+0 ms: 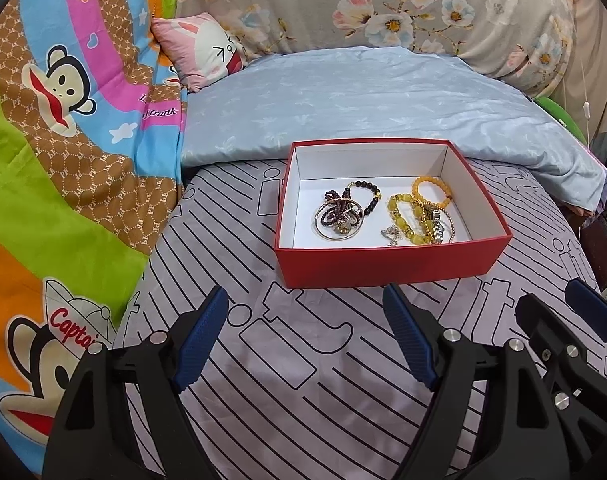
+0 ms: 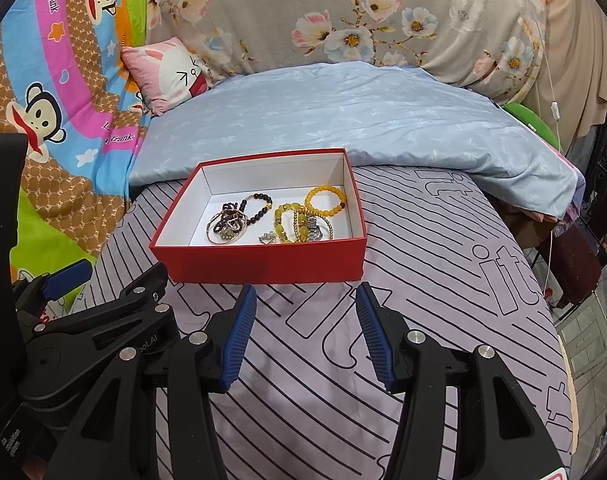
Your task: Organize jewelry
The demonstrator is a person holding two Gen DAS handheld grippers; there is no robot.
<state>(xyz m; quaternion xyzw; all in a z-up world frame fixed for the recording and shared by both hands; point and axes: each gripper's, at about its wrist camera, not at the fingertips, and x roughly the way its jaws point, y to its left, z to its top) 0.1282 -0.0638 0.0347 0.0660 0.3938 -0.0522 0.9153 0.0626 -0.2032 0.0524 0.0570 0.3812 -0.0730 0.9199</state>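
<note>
A red box (image 1: 391,261) with a white inside sits on the striped purple sheet; it also shows in the right wrist view (image 2: 263,264). Inside lie dark bead bracelets with a gold bangle (image 1: 341,216), yellow bead bracelets (image 1: 413,220) and an orange bead bracelet (image 1: 431,191). The same pile shows in the right wrist view (image 2: 295,222). My left gripper (image 1: 305,300) is open and empty, just in front of the box. My right gripper (image 2: 305,298) is open and empty, also just before the box's front wall, and appears at the right edge of the left wrist view (image 1: 579,320).
A folded light blue quilt (image 1: 363,96) lies behind the box. A colourful monkey-print blanket (image 1: 63,140) is piled at the left, with a pink pillow (image 1: 199,52) and a floral cover (image 1: 383,4) at the back. The bed's edge drops off at the right (image 2: 563,320).
</note>
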